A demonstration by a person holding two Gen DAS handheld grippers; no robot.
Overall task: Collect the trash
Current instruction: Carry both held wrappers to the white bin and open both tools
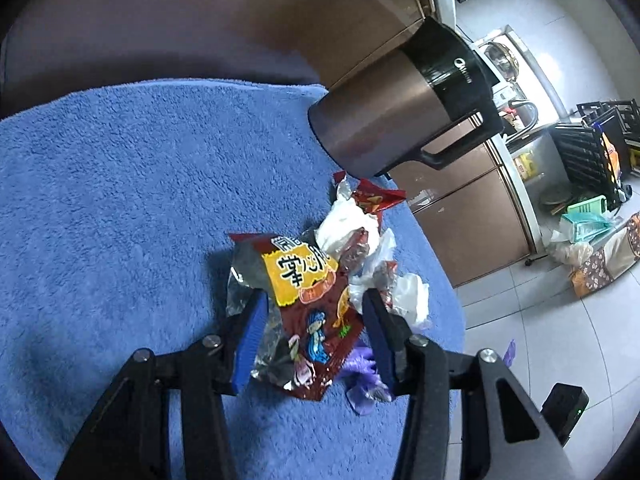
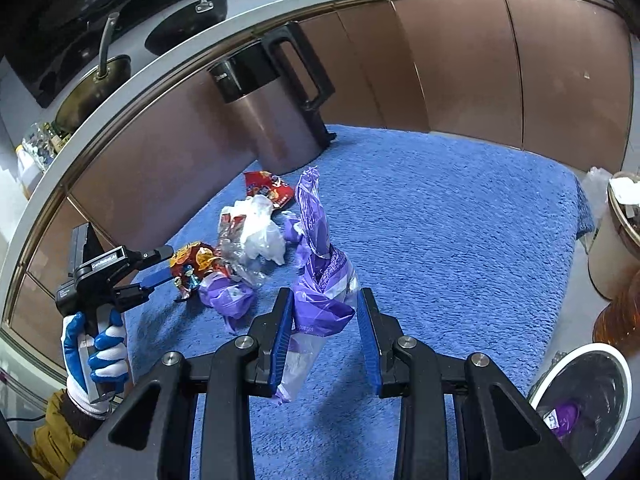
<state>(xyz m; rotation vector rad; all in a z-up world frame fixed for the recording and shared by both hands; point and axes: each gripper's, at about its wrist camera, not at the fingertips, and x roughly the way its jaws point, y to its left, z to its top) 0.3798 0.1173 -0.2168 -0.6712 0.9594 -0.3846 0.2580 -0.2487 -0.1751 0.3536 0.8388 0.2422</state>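
Straight ahead of the left gripper (image 1: 316,324), its blue-padded fingers stand apart on either side of a dark red foil snack wrapper (image 1: 310,320) with a yellow panel bearing Chinese characters and a cartoon figure; whether the pads touch it I cannot tell. Just beyond lie crumpled white plastic (image 1: 348,228) and a small red wrapper (image 1: 376,198), all on a blue terry towel (image 1: 120,200). Farther ahead and to the right stands a brushed-metal electric kettle (image 1: 384,120) with a black top marked "Midea". From the right wrist, the right gripper (image 2: 323,340) is spread wide around a purple plastic bag (image 2: 320,280) standing upright between its fingers; pale printing on the bag is unreadable, and contact is unclear. To its left sits the trash pile, with the left gripper, labelled "GenRobot.AI", reaching toward it in a blue-and-white gloved hand (image 2: 98,354). Down to the right, a white-rimmed round bin (image 2: 588,400) holds something purple with a white label.
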